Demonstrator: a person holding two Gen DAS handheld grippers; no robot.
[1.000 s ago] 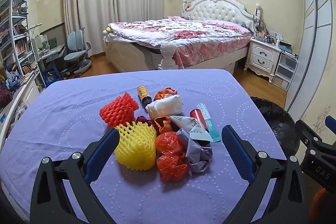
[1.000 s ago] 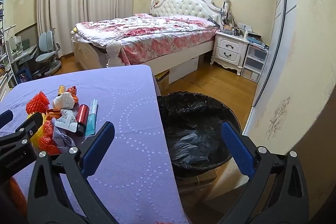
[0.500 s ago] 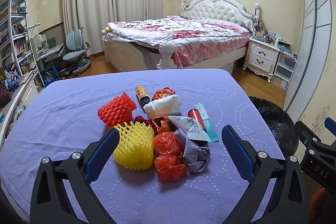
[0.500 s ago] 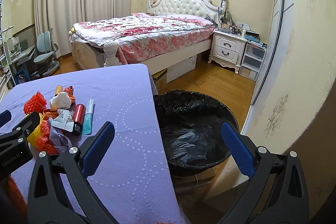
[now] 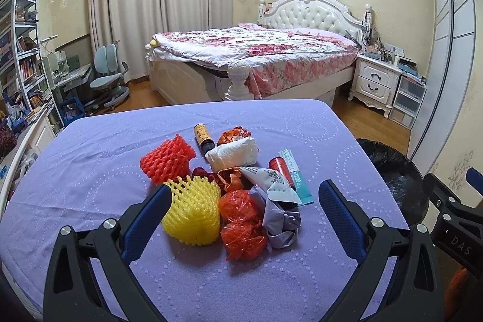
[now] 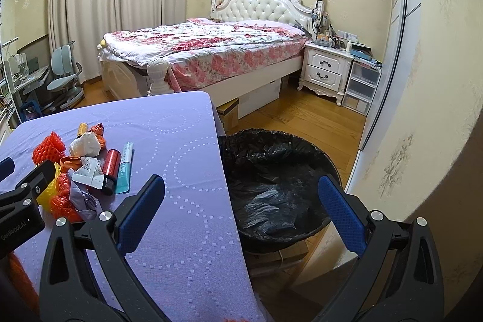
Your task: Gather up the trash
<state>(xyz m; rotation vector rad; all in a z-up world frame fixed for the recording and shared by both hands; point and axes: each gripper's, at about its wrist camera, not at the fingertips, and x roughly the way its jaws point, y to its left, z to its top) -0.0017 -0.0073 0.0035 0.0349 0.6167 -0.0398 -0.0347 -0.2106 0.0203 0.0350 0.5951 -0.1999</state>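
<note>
Trash heap on lilac tablecloth (image 5: 90, 171), listed left to right from the left wrist view. Orange-red foam fruit net (image 5: 167, 158), lying flat, long axis roughly crosswise. Yellow foam fruit net (image 5: 193, 210), nearest the left gripper (image 5: 243, 208), open mouth facing up and away, touching the left finger pad (image 5: 145, 219). Small brown bottle (image 5: 203, 138) with yellow label, on its side, long axis running away from the camera, dark cap end toward the heap. White crumpled wad (image 5: 234, 154), long axis crosswise, just beside the bottle's cap. Two orange crumpled wrappers (image 5: 241, 222), stacked near-to-far at the heap's middle. Grey crumpled bag (image 5: 280, 221) touching them on the right. White printed pouch (image 5: 267, 178), lying slantwise over a red cylinder (image 5: 279, 168). Teal-and-white tube (image 5: 297, 174), flat, long axis near-to-far, teal end toward the camera, parallel to the cylinder. Left gripper fingers spread wide, empty, straddling the heap's near edge. Black-lined trash bin (image 6: 280, 186) on the floor, just beside the table's right edge. Right gripper (image 6: 241, 215) fingers spread wide, empty, one over the cloth, one over the bin.
</note>
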